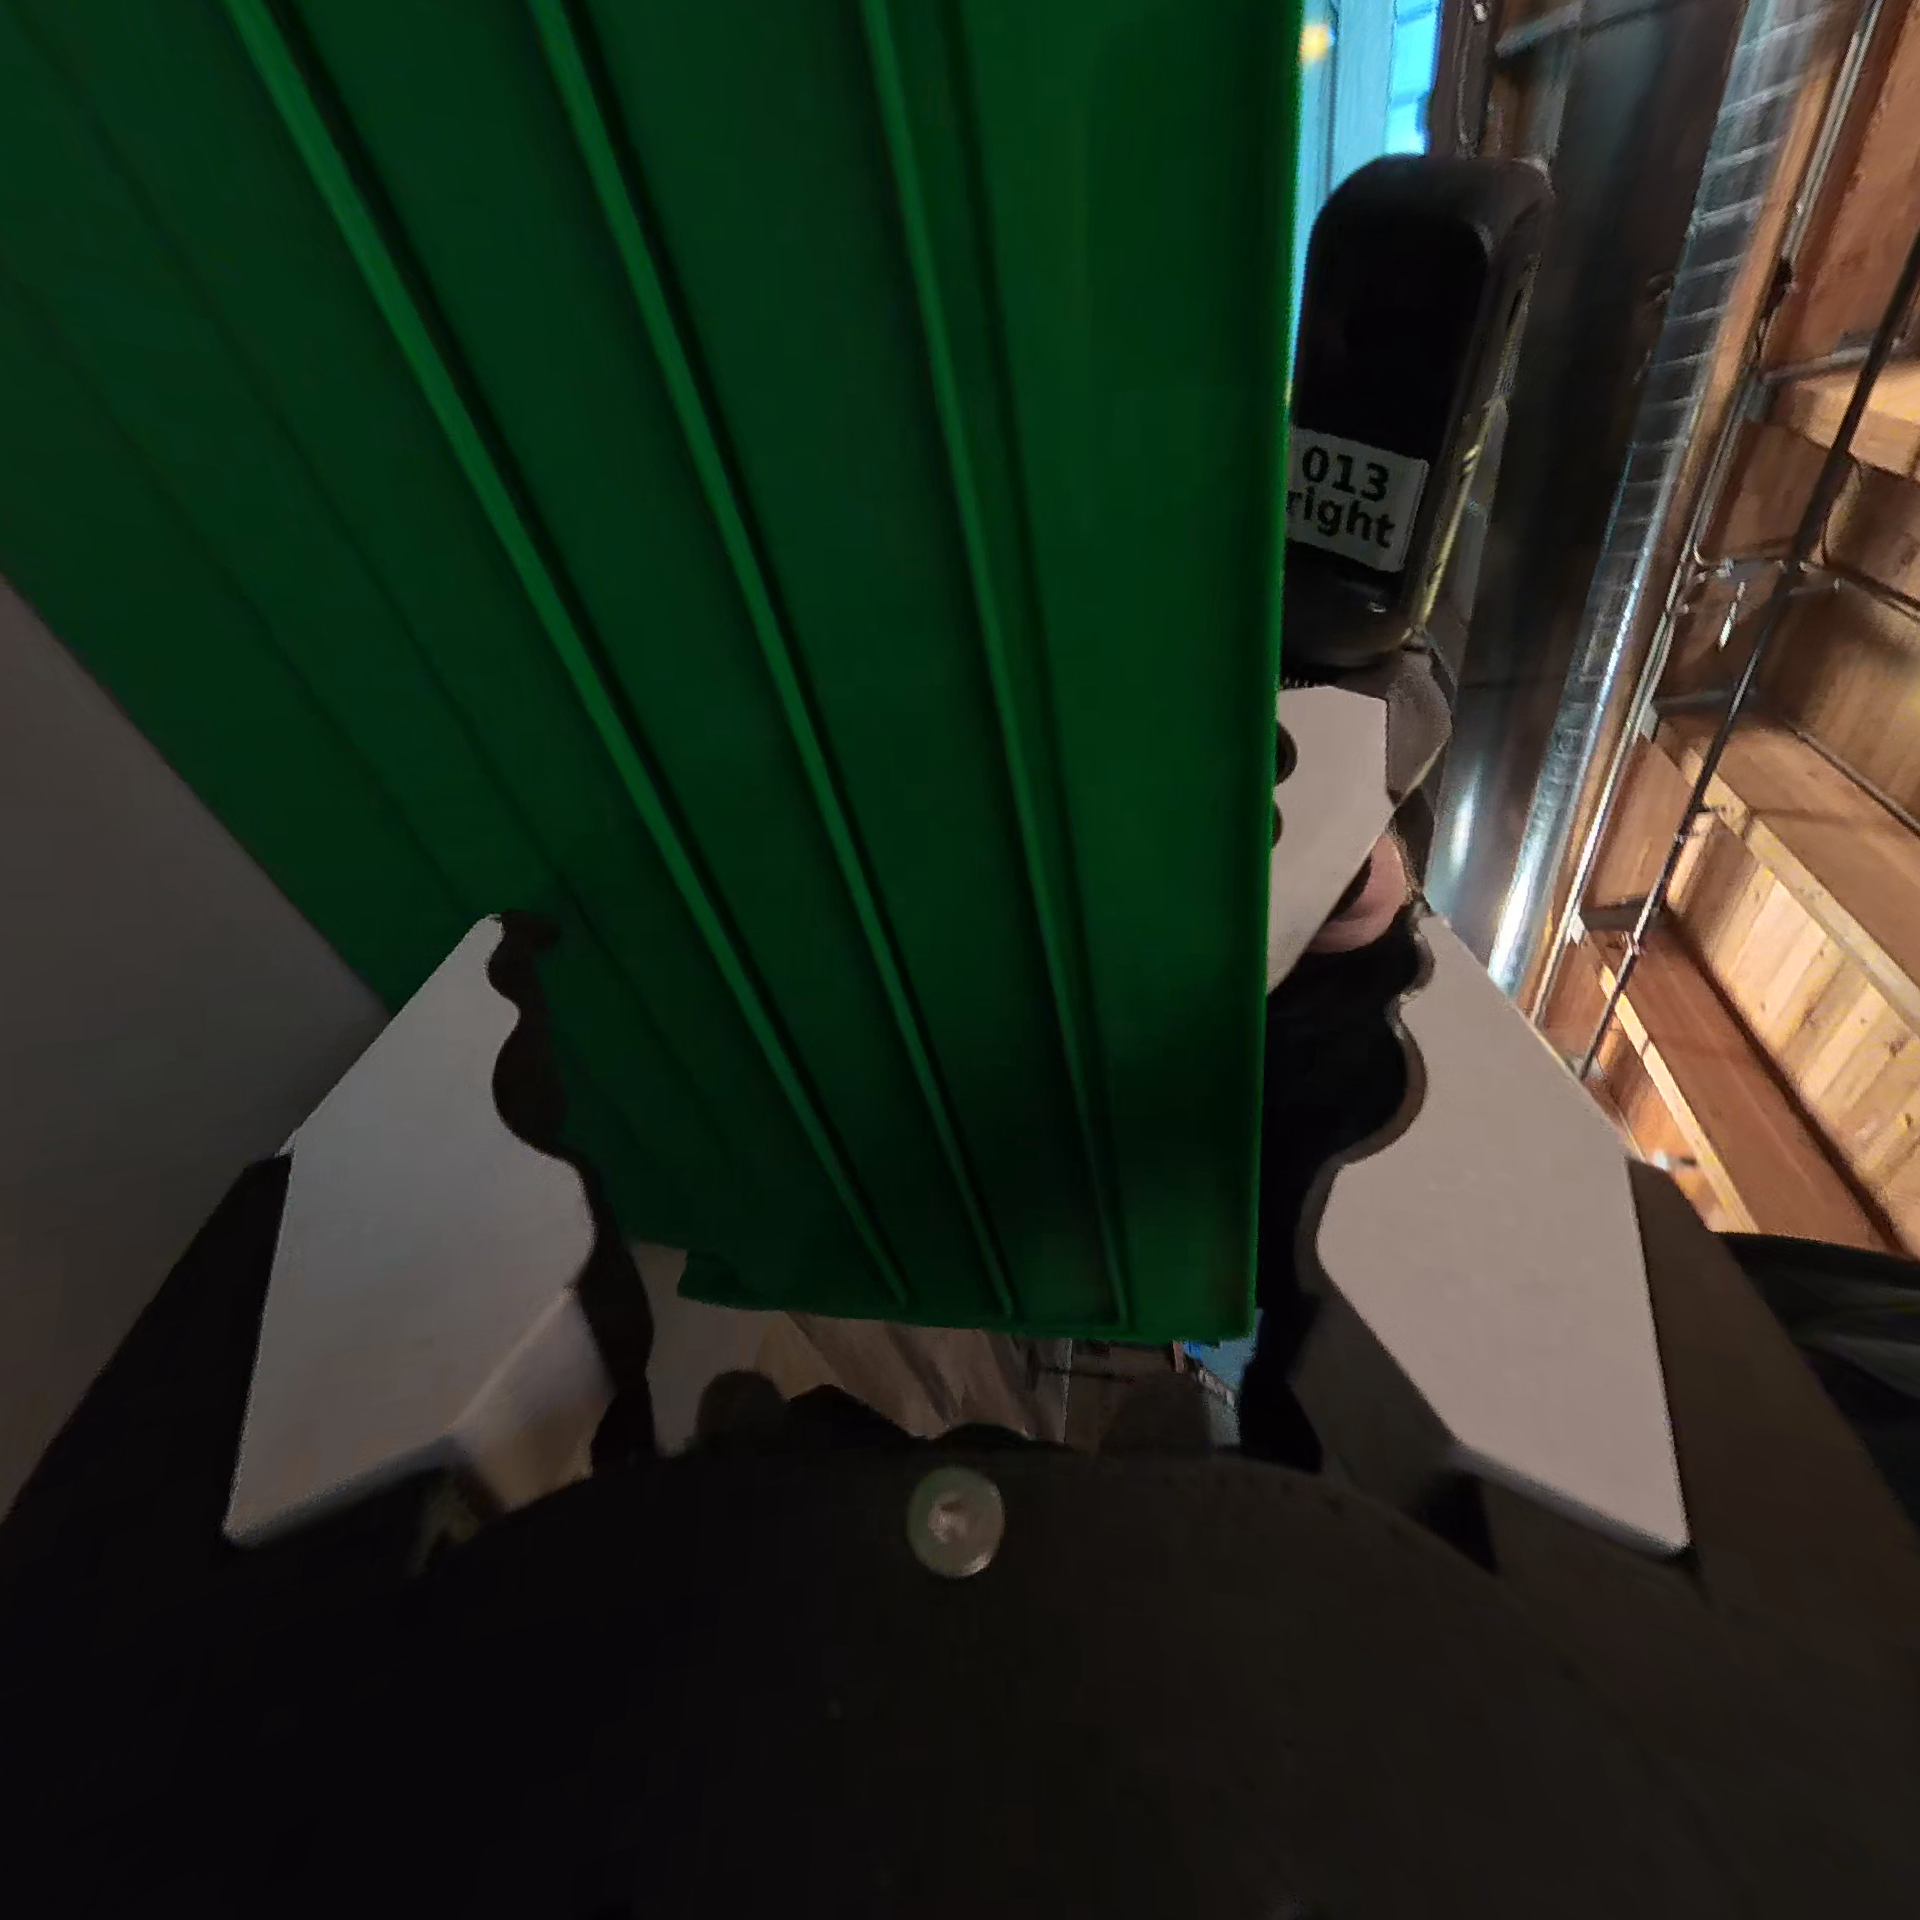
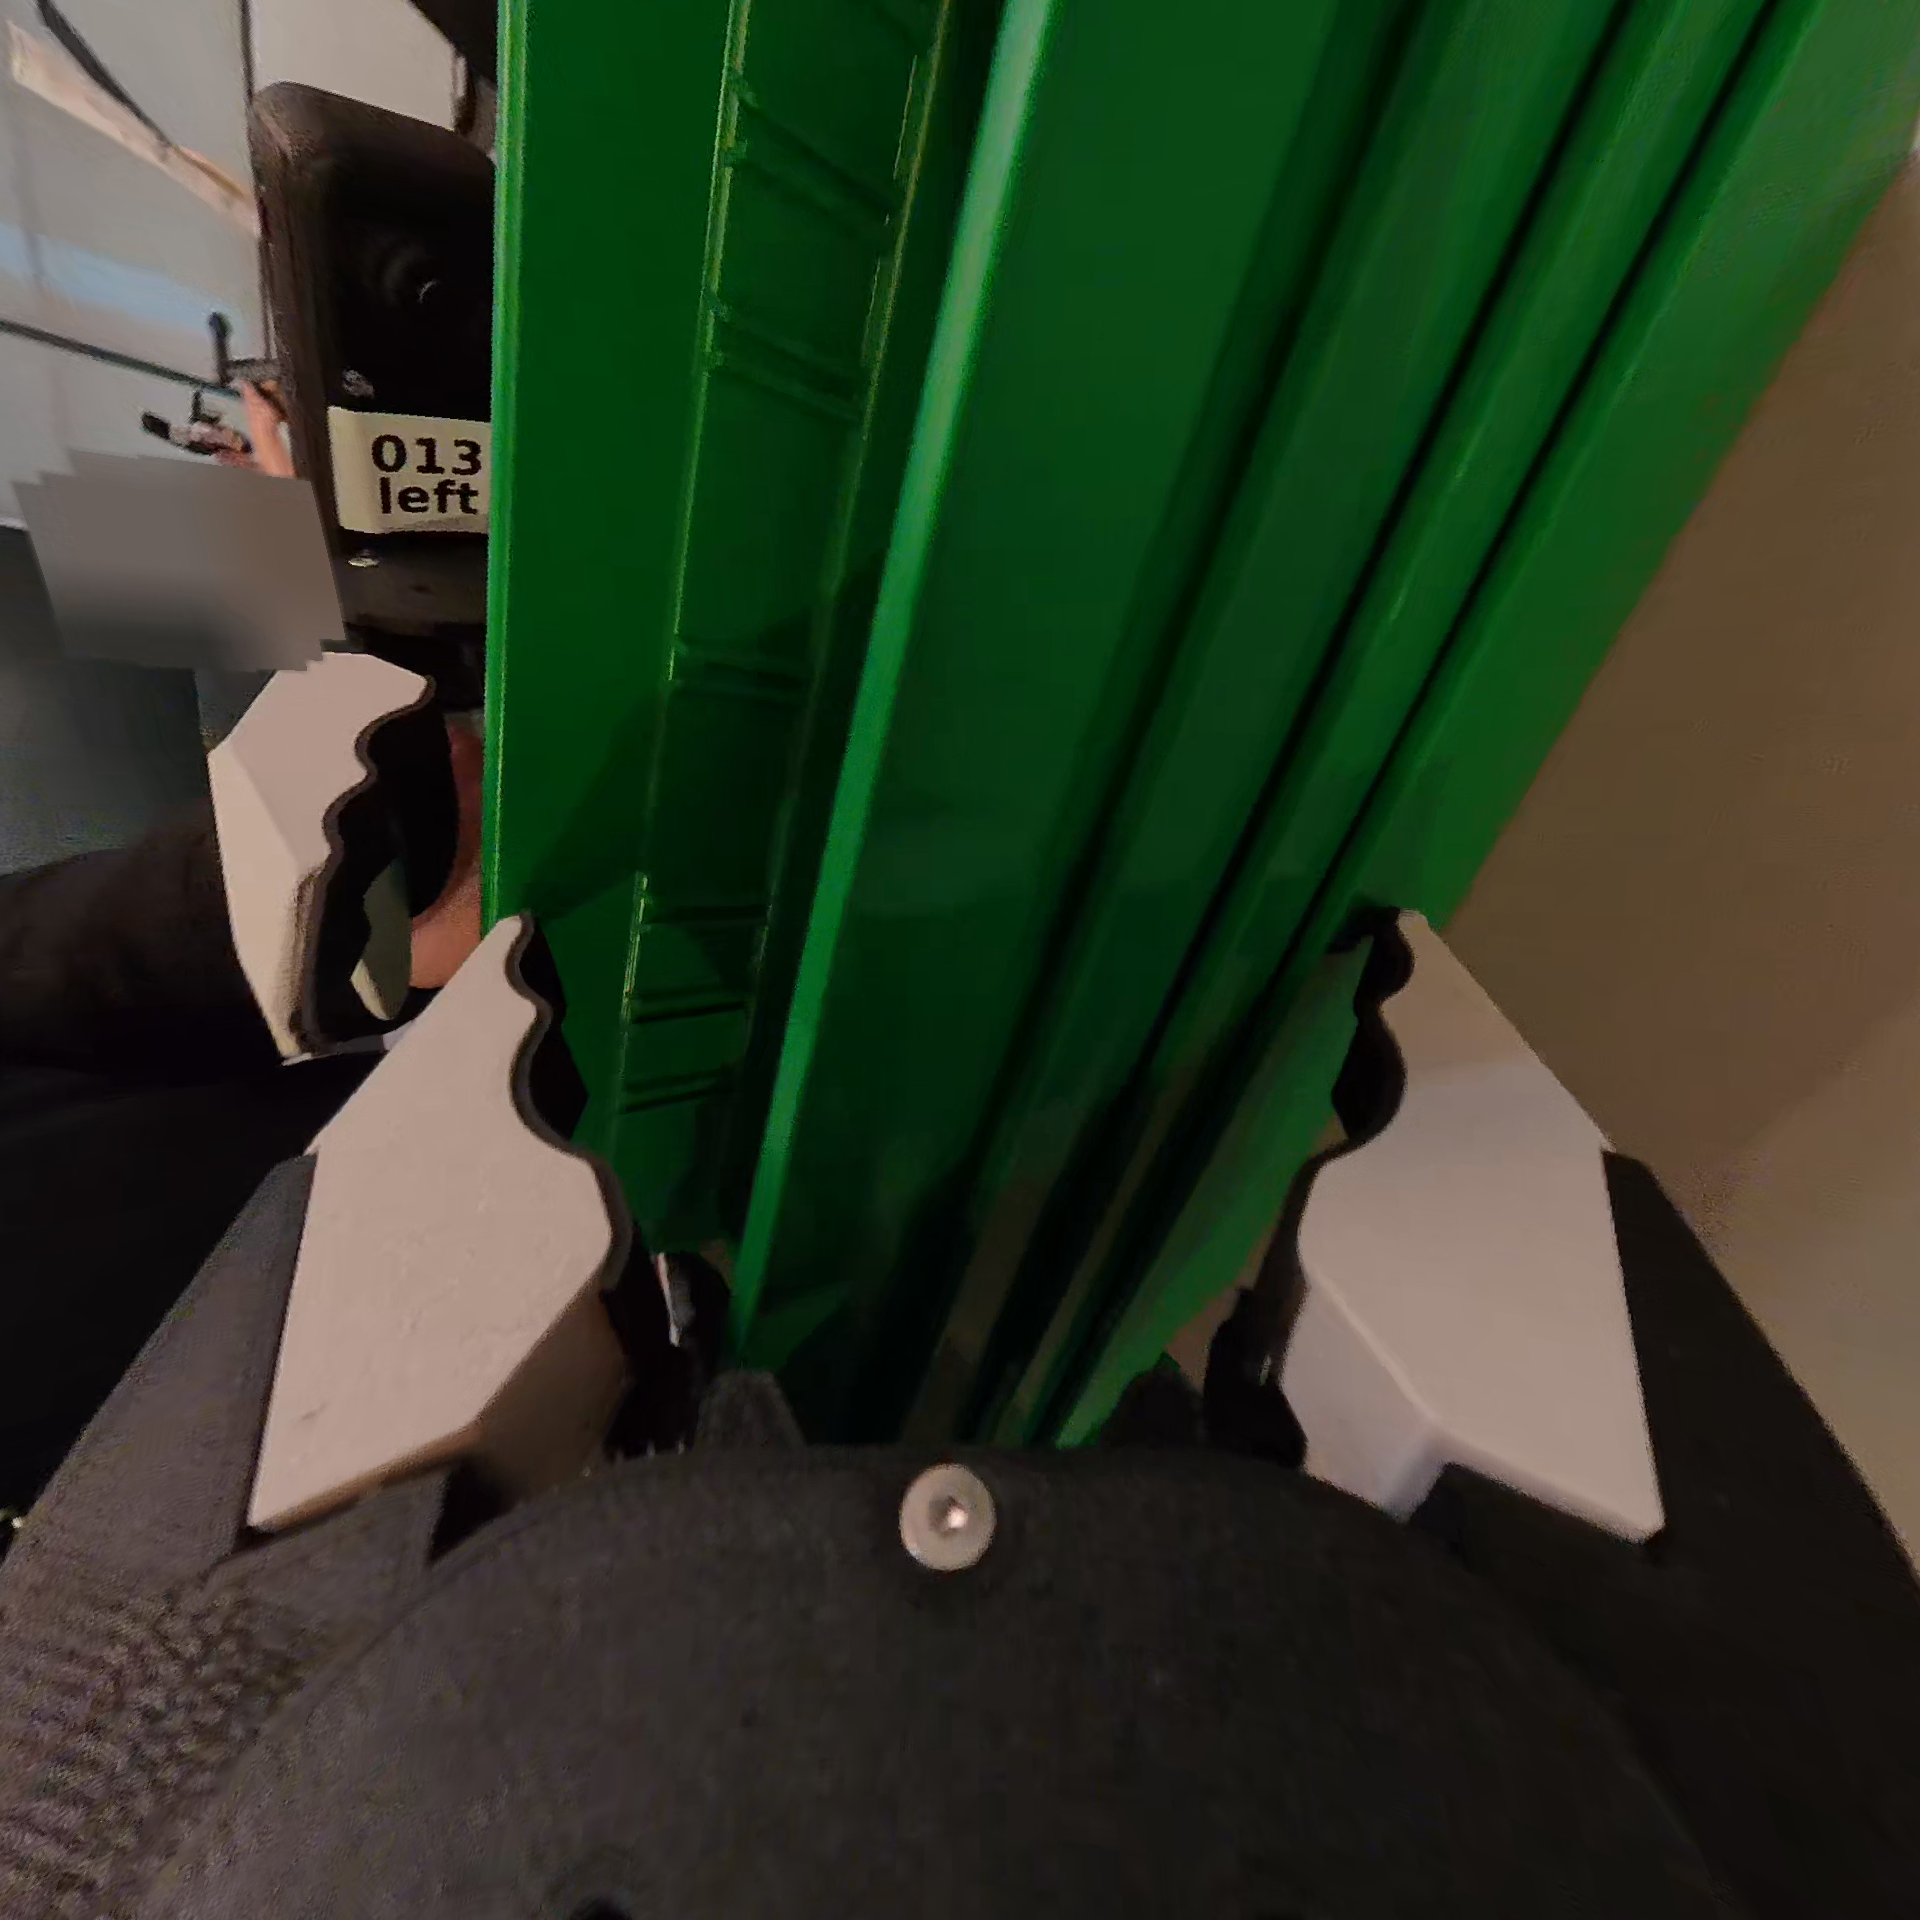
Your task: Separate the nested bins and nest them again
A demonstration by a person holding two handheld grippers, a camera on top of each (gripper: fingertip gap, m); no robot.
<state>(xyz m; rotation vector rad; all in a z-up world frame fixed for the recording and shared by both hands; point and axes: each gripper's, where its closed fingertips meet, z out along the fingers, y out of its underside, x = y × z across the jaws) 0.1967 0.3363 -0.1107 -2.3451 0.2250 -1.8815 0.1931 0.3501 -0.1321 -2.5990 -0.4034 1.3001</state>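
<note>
Black gripper bodies fill the bottom of both wrist views, each with a screw at centre and two white fingers reaching forward.

Left gripper (image 1: 956, 1122): its fingers stand wide apart around the green bins (image 1: 727, 623). The left finger (image 1: 416, 1226) has its wavy pad against the bins' ribbed face; the right finger (image 1: 1507, 1247) stands off the bins' straight right edge, with a dark gap between. Whether it truly clamps, I cannot tell. The bins' near end stops short of the gripper's body, with open room beneath.

Right of that edge, the right gripper's camera housing (image 1: 1423, 395) and one white finger show. Beyond lie wooden boards (image 1: 1766, 831) and a metal duct (image 1: 1579, 675).

Right gripper (image 2: 966, 1039): fingers spread, straddling several stacked green rims and walls (image 2: 1039, 623) that run deep into its throat. Both pads lie at the bins' outer edges; firm contact is unclear.

Left of the bins, the left gripper (image 2: 343, 831) shows close alongside. Right of the bins is a plain pale surface (image 2: 1714, 727).
</note>
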